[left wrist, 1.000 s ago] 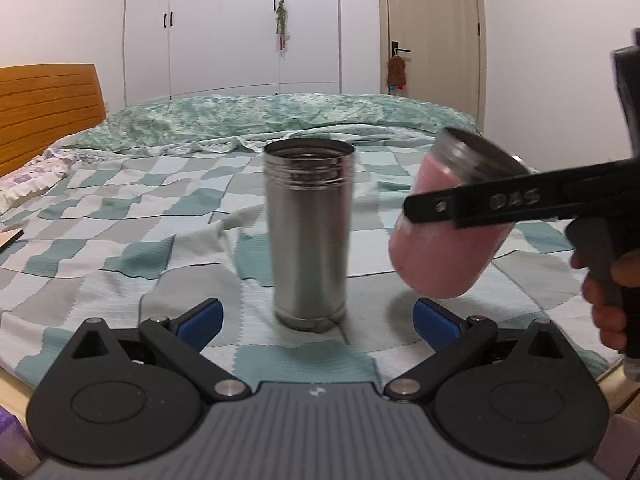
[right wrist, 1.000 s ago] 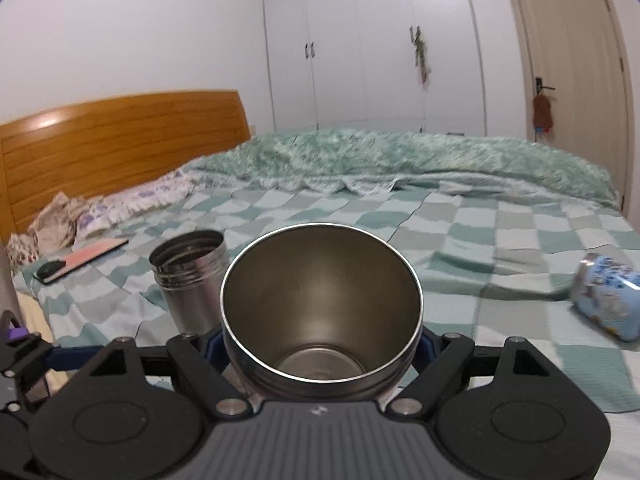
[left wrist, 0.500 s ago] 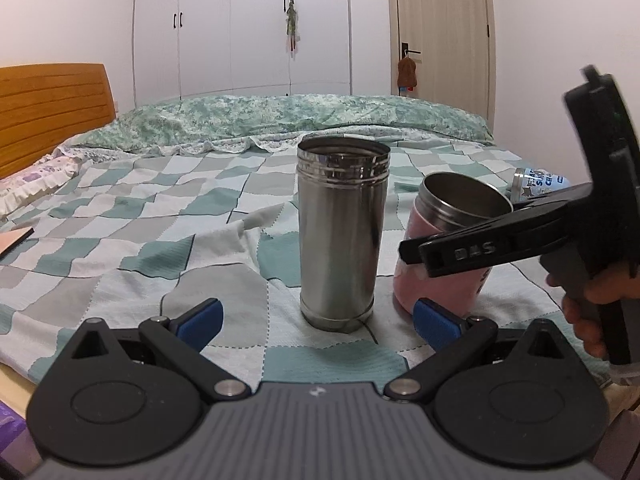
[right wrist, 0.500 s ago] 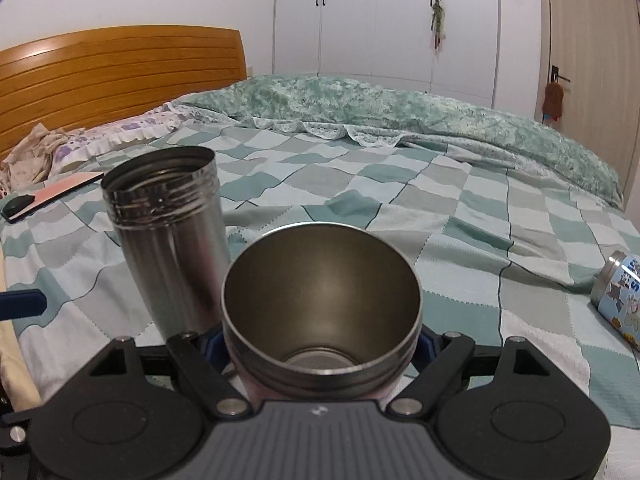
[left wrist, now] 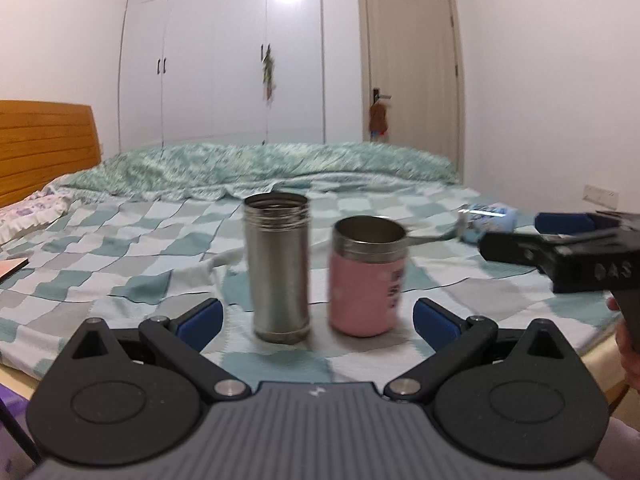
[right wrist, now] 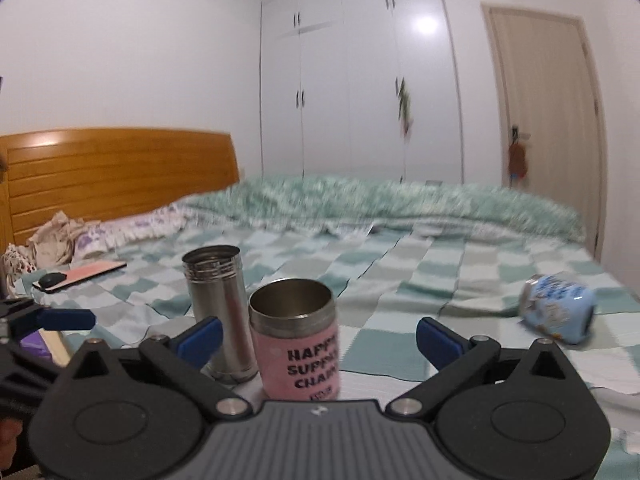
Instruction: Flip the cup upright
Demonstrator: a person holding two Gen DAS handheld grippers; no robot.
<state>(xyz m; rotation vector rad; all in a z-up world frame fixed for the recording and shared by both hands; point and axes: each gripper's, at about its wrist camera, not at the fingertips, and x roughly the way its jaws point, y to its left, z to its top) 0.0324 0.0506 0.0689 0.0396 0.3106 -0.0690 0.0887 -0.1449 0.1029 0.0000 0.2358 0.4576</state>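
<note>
Pink-sleeved steel cup (right wrist: 295, 338) stands upright beside the tall steel flask (right wrist: 219, 312), freed: right gripper (right wrist: 318, 334) and left gripper (left wrist: 316, 318) jaws both spread, holding nothing.

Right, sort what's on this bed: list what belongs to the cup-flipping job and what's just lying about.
Job:
- pink-sleeved steel cup, standing upright
- open right gripper
- blue printed cup, lying on its side

Lying about:
- tall bare steel flask, upright
- open left gripper, idle
- pink flat case
- black mouse-like item
</note>
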